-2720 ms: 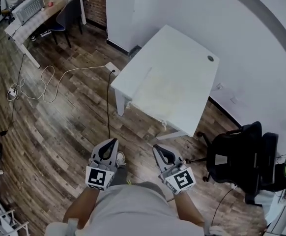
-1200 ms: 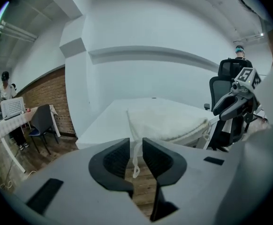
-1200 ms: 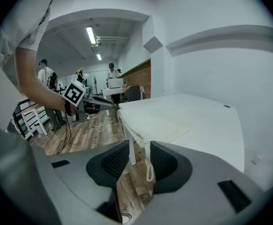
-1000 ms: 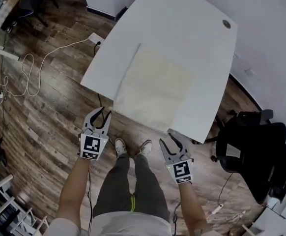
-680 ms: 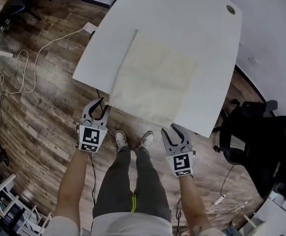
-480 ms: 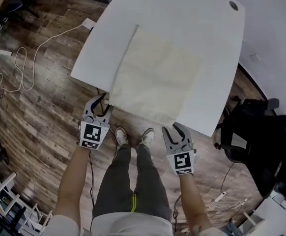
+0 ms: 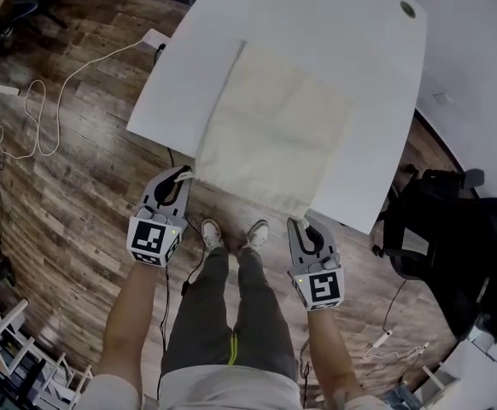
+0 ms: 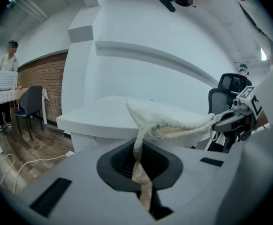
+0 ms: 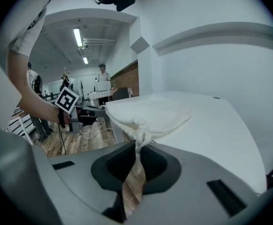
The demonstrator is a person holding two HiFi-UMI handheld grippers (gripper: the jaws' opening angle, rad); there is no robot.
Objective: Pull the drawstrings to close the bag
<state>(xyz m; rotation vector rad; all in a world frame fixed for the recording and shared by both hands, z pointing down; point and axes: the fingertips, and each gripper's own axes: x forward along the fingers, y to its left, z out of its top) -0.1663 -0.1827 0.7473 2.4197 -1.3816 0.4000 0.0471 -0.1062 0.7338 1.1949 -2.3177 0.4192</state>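
Both jaws are clamped at the near edge of the cream bag (image 7: pixel 274 126) lying flat on the white table (image 7: pixel 342 32) above wood floor (image 7: pixel 69 203), left gripper (image 7: pixel 183 172) on left drawstring (image 8: pixel 137 149), right gripper (image 7: pixel 305 223), just closed, on right drawstring (image 9: pixel 137 161)

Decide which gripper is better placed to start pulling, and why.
Probably left: the left gripper is shut on its drawstring, which runs straight to the bag. On the right gripper, jaws have just been closing round the other.
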